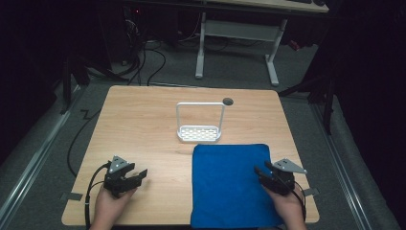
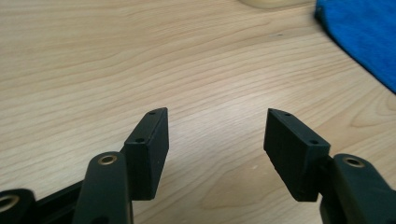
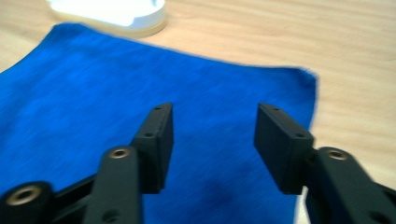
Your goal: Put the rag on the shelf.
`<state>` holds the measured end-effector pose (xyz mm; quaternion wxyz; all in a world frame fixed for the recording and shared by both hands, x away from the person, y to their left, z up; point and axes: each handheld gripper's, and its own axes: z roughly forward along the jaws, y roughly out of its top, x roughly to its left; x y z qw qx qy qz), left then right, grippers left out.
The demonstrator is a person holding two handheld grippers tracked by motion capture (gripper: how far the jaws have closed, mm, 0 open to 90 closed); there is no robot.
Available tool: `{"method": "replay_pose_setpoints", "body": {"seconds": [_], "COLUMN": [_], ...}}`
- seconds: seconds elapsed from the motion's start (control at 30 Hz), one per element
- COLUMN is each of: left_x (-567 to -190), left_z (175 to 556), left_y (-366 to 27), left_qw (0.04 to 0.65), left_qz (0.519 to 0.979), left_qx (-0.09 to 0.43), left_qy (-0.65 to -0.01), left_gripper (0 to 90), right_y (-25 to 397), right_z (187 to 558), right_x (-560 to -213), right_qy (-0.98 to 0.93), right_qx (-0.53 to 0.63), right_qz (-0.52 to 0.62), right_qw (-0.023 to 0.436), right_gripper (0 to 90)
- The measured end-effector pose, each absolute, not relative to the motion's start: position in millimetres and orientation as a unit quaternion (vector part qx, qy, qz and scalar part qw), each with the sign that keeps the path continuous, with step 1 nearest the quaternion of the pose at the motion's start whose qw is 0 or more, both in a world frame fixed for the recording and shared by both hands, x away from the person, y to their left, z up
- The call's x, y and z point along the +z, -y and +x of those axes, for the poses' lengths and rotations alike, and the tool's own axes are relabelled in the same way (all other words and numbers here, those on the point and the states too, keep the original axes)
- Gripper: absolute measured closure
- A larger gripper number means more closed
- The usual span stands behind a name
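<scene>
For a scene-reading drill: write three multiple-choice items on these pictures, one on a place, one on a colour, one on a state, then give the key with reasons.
1. Where does the white rack stand?
A. On the table, just beyond the cloth's far edge
B. On top of the cloth
C. At the table's near left corner

2. What colour is the cloth?
A. Red
B. Blue
C. Green

3. How does the left gripper stand?
A. Shut on the cloth
B. Shut on the rack
C. Open over bare wood

Key: 1 A, the high view shows the rack on wood behind the cloth. 2 B, it is blue in every view. 3 C, its jaws stand apart with only wood between them.
</scene>
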<state>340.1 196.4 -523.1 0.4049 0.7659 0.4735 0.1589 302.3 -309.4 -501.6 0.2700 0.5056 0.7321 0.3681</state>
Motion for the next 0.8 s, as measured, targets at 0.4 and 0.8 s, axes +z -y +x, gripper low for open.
{"method": "replay_pose_setpoints", "body": {"seconds": [0.4,0.8], "left_x": [-523.5,-515.3], "left_z": [338.9,332.1], "left_y": [-182.8,-163.6], "left_qw": [0.411,0.432], "left_qz": [0.778,0.773], "left_qx": [0.142,0.139], "left_qy": [-0.453,-0.442], "left_gripper": [40.9,39.7], "right_y": [313.2,322.8], "right_z": [302.7,300.3], "right_x": [-506.4,-507.5], "right_qy": [-0.73,-0.731], "right_qx": [0.359,0.365], "right_qz": [0.512,0.515], "right_qw": [0.276,0.259], "right_gripper": [56.0,57.4]}}
